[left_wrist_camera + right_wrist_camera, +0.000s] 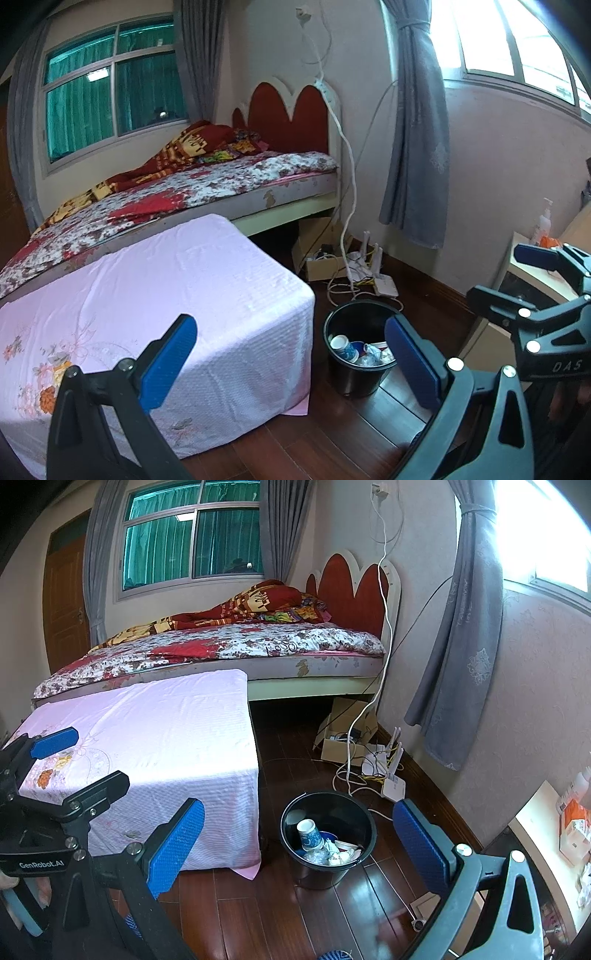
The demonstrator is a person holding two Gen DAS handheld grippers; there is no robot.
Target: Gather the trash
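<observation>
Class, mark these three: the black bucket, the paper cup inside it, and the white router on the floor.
black bucket (295, 867), right wrist view, outer wall.
paper cup (309, 835), right wrist view, patterned side.
white router (394, 787), right wrist view, flat body.

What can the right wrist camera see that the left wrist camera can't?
Only the right wrist view shows the brown door past the bed, and the left gripper open over the pink cloth.

Only the left wrist view shows the white pump bottle on the side table, and the right gripper, open.

Both show the black bucket holding a paper cup and crumpled trash, the bed, and the white router.
</observation>
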